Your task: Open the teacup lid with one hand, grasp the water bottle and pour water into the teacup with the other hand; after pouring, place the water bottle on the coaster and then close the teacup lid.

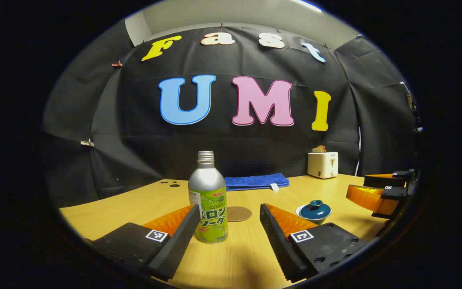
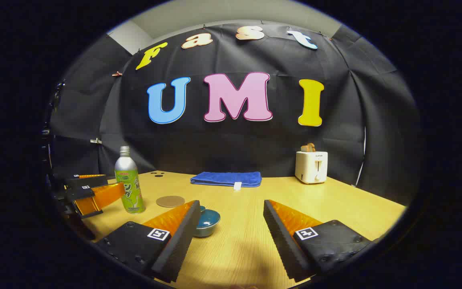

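Note:
A silver water bottle (image 1: 208,200) with a green label and no cap stands upright on the wooden table (image 1: 247,249). My left gripper (image 1: 229,209) is open around it; the bottle is close to the left finger and neither finger presses on it. A round brown coaster (image 1: 239,213) lies just behind the bottle. The teal teacup (image 1: 313,211) sits to the right with its knobbed lid on. In the right gripper view, my right gripper (image 2: 230,204) is open low over the table. The teacup (image 2: 209,220) is at its left fingertip, partly hidden. The bottle (image 2: 128,182) and coaster (image 2: 170,201) lie farther left.
A folded blue towel (image 2: 227,178) lies at the back of the table. A white toaster (image 2: 311,166) with toast in it stands at the back right. The right gripper (image 1: 379,192) shows at the right edge of the left gripper view, the left gripper (image 2: 90,192) at the left of the right one.

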A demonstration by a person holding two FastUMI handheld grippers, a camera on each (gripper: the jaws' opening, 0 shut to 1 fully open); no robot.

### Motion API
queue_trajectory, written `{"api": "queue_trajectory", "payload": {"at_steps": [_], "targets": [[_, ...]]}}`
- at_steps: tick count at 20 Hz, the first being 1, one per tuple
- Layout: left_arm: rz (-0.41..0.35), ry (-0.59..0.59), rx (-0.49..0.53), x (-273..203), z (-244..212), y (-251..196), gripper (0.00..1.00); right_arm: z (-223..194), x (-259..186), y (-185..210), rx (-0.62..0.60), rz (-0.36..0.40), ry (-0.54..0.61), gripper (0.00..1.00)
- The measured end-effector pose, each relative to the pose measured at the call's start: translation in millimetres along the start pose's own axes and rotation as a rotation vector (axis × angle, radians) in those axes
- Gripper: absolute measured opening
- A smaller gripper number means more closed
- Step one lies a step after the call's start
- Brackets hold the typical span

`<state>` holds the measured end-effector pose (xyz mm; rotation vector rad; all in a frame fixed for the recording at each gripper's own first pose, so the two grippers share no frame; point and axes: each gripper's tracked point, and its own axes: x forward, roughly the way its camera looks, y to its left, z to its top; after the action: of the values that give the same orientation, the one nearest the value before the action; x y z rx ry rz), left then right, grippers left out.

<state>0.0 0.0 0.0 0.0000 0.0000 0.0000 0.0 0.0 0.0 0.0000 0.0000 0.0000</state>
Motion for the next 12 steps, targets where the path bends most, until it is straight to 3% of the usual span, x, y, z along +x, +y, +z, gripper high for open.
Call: {"api": "queue_trajectory", "payload": {"at_steps": [12], "targets": [[0.029,0.046,-0.002,7,-7,2,0.95,-1,5,11,0.002,0.055,0.007,0.98]]}}
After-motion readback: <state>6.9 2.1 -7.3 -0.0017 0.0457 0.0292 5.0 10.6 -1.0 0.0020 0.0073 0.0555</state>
